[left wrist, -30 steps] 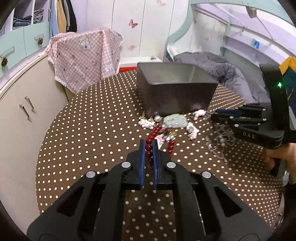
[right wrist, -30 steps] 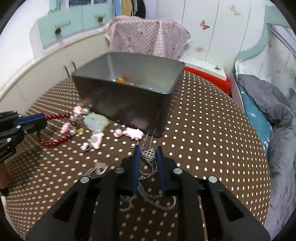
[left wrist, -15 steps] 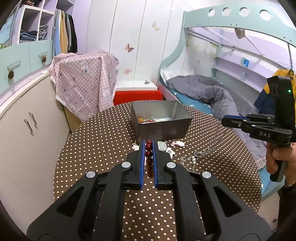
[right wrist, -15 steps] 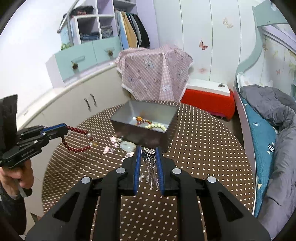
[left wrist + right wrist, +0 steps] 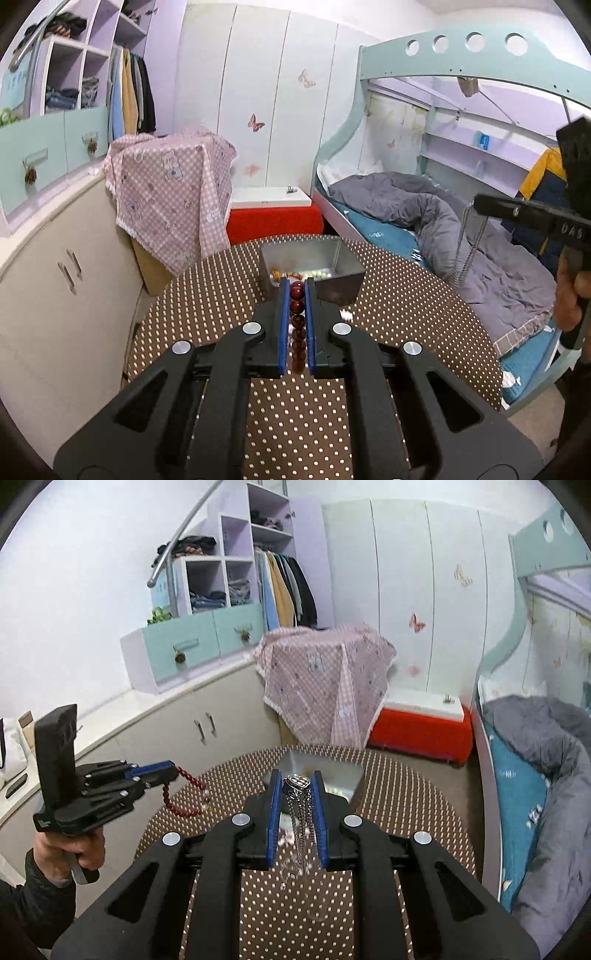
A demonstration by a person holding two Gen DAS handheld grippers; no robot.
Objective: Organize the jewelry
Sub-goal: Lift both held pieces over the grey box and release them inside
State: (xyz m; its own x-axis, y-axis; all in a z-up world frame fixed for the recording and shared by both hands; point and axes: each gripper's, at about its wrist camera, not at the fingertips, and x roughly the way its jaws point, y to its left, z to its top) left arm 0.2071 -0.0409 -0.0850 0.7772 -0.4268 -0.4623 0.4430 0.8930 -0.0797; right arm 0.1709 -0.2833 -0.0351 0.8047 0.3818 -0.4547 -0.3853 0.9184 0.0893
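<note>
My left gripper (image 5: 296,286) is shut on a red bead bracelet (image 5: 297,325) and holds it high above the round dotted table (image 5: 207,295). The bracelet also hangs from it in the right wrist view (image 5: 181,797). My right gripper (image 5: 297,777) is shut on a silver chain necklace (image 5: 301,812) with a heart pendant, also held high; the chain hangs below it in the left wrist view (image 5: 467,247). A grey metal box (image 5: 314,266) stands on the far side of the table with beads inside.
A white cabinet (image 5: 55,295) runs along the left of the table. A pink checked cloth (image 5: 173,192) covers something behind it. A red bench (image 5: 273,218) and a bunk bed with a grey duvet (image 5: 424,218) lie beyond.
Both grippers have risen far above the table, each carrying its piece of jewelry. The box and table now look small and distant.
</note>
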